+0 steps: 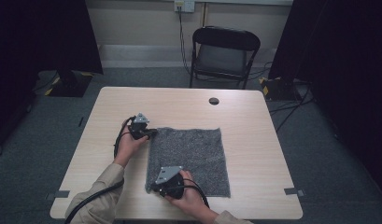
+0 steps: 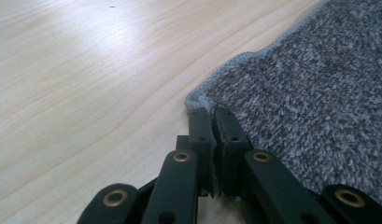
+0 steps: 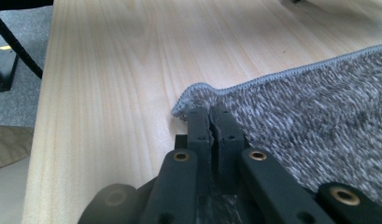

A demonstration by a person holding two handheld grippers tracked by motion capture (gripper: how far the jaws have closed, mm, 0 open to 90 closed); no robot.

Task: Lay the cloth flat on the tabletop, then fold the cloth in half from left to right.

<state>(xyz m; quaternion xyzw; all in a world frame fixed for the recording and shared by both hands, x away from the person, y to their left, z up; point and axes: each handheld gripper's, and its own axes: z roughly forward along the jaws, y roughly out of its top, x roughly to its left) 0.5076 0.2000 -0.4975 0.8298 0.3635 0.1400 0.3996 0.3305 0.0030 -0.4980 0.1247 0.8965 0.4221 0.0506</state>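
A grey knitted cloth [image 1: 193,154] lies flat on the light wooden table [image 1: 258,135]. My left gripper [image 1: 152,133] sits at the cloth's far left corner, held by the person's left hand. In the left gripper view the jaws [image 2: 211,113] are pressed together with the cloth's corner [image 2: 198,99] pinched between them. My right gripper [image 1: 151,188] is at the near left corner. In the right gripper view its jaws [image 3: 209,112] clamp that corner [image 3: 188,100], which is puckered and lifted slightly off the wood.
A round cable hole [image 1: 214,101] sits at the table's back middle. A black folding chair [image 1: 223,51] stands behind the table. Dark curtains hang at both sides, and cables run across the grey floor at right.
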